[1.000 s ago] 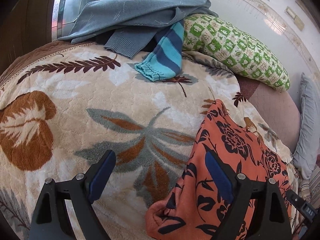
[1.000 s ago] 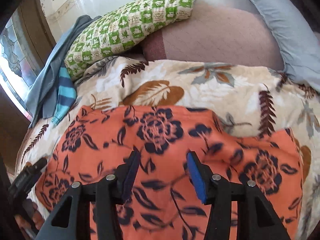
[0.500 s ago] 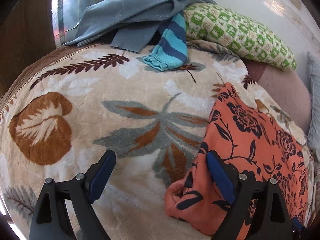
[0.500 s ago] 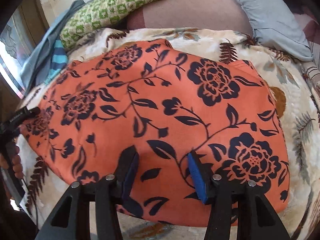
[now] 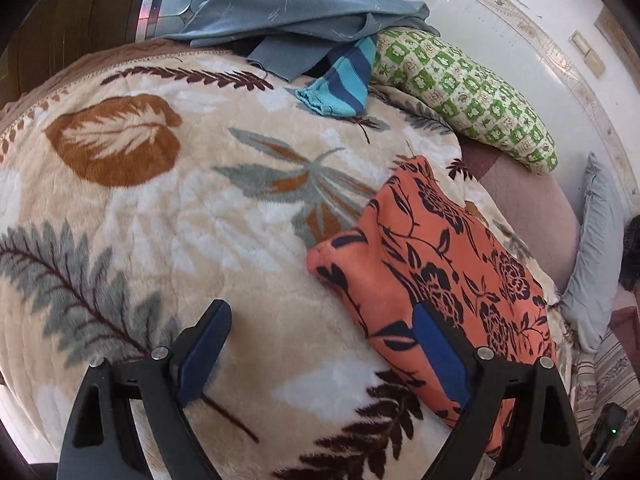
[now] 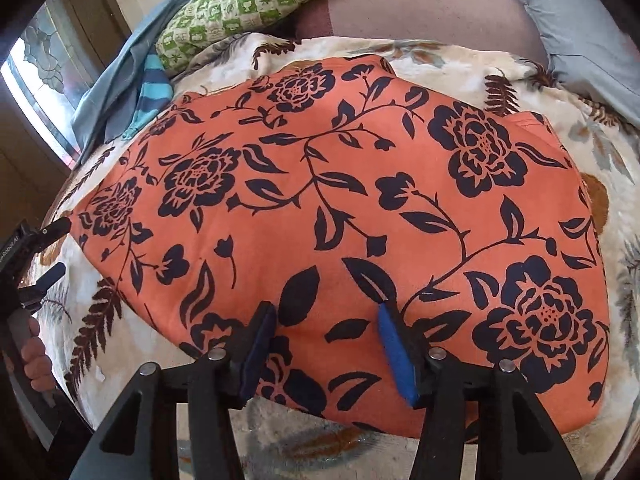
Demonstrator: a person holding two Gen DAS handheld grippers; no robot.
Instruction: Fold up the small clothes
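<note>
An orange garment with dark navy flowers (image 6: 340,200) lies flat and folded on the leaf-print blanket (image 5: 200,220); it also shows at the right of the left wrist view (image 5: 440,264). My left gripper (image 5: 320,320) is open and empty, above the blanket just left of the garment's near corner. My right gripper (image 6: 326,320) is open and empty, its fingers hovering over the garment's near edge. The left gripper also shows at the far left of the right wrist view (image 6: 44,252).
A pile of grey-blue clothing (image 5: 296,12) and a blue striped garment (image 5: 344,84) lie at the far edge of the bed. A green patterned pillow (image 5: 464,92) and a grey pillow (image 5: 596,252) lie by the white wall.
Both grippers have pulled back toward me and away from the garment. The garment now lies spread flat on the blanket, with more of it in view.
</note>
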